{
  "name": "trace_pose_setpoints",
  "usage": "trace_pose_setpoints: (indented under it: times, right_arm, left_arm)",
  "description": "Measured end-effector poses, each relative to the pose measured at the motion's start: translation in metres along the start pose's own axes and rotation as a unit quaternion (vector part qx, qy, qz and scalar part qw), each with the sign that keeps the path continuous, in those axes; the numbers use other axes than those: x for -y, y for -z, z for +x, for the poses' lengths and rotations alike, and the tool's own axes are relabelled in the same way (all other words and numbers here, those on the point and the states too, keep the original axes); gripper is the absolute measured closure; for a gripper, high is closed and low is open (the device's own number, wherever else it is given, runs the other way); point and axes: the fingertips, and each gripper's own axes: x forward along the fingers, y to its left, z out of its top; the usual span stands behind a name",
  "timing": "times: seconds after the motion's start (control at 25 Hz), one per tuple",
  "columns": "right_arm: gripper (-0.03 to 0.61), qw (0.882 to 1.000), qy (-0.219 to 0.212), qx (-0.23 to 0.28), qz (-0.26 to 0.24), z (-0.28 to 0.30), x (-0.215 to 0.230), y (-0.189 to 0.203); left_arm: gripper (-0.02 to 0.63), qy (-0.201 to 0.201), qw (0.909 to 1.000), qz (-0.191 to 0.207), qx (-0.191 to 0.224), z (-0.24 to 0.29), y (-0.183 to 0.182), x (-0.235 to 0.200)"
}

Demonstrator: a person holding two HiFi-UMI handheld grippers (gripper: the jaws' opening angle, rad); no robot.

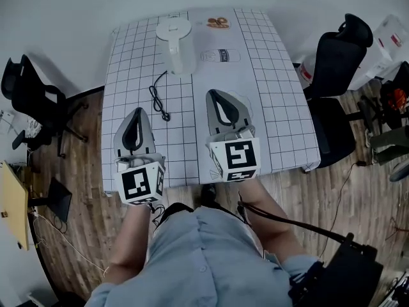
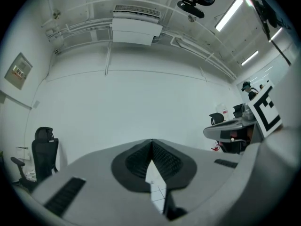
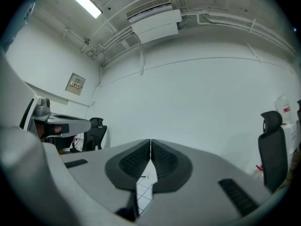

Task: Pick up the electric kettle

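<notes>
on head view only, electric kettle (image 1: 176,47)

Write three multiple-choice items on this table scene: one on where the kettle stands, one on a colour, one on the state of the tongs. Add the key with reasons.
1. Where does the kettle stand on the table?
A. At the far end, beyond both tongs
B. At the near edge, between the tongs
C. On the floor

2. What colour is the cord lying on the table?
A. White
B. Black
C. Red

3. How are the left tongs and the right tongs?
A. Both wide open
B. Both shut and empty
C. The right shut on the kettle

Key:
1 A: the head view shows it at the far edge, ahead of both tips.
2 B: it shows as a dark loop on the white grid cloth.
3 B: in each gripper view the pads meet with nothing between them.
</notes>
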Motion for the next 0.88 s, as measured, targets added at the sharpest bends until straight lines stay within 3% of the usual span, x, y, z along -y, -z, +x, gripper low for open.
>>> trace_pose_setpoints:
  times: [0.32, 0.88]
  right_arm:
    - [0.577, 1.0, -0.017, -0.017, -0.002, 0.058, 0.0, 0.015]
    - [0.57, 0.994, 0.026, -0.102, 0.025, 0.157, -0.012, 0.099]
  left_arm:
    - [0.614, -0.015, 0.9996, -0.011, -0.018, 0.04, 0.023, -0.027]
    - [0.614, 0.019, 0.9954, -0.048, -0.08, 0.119, 0.111, -0.086]
